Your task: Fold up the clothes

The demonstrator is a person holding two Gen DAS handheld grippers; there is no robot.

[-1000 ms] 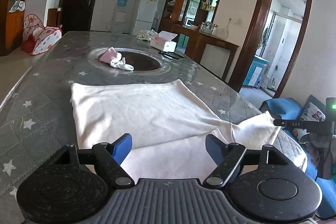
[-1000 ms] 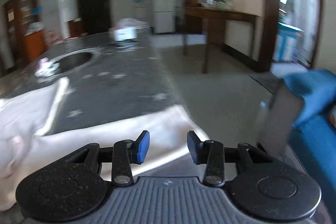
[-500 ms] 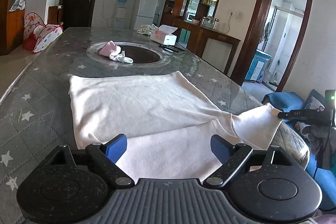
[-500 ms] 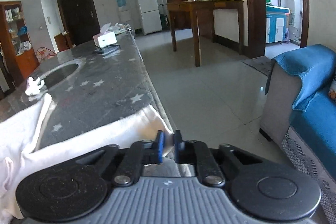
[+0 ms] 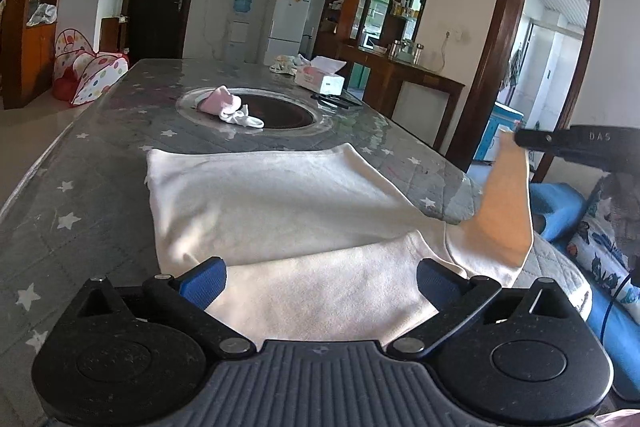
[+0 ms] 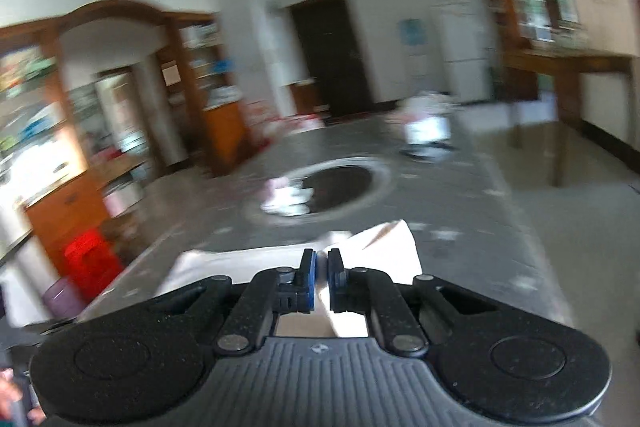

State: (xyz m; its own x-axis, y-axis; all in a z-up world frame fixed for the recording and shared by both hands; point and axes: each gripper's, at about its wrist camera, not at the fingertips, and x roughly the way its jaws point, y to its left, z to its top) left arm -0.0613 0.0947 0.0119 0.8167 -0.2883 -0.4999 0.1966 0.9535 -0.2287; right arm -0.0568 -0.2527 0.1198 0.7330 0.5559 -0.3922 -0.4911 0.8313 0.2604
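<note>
Cloth [image 5: 280, 203], cream-white, lies spread on the grey star-patterned surface [image 5: 80, 187], with one long flap already laid over along the near edge and its right-hand end raised off the surface toward 3 o'clock in the left wrist view. That raised end hangs from the right gripper [image 6: 321, 281], whose jaws are pinched almost together with a thin strip of the fabric between the blue pads; its black finger shows at the far right of the left view, holding the corner up. The left gripper [image 5: 320, 277] hovers low over the near flap with its jaws spread wide and nothing between them.

Judging from this, the step in hand is carrying the lifted end across toward 9 o'clock to lay it over the body of the cloth. To do it well, keep the pinch firm, since only a narrow bit of fabric is caught and it could slip. Carry the corner high enough that the hanging part clears the surface edge and does not drag the flat part askew. The right wrist view is blurred, so how much cloth trails below is hard to tell. The open left jaws could press or hold the near flap so the layers stay lined up. Lower the end so its edges meet the cloth's edges, well short of the small pink and white garments [image 5: 232, 109] at 12 o'clock.
</note>
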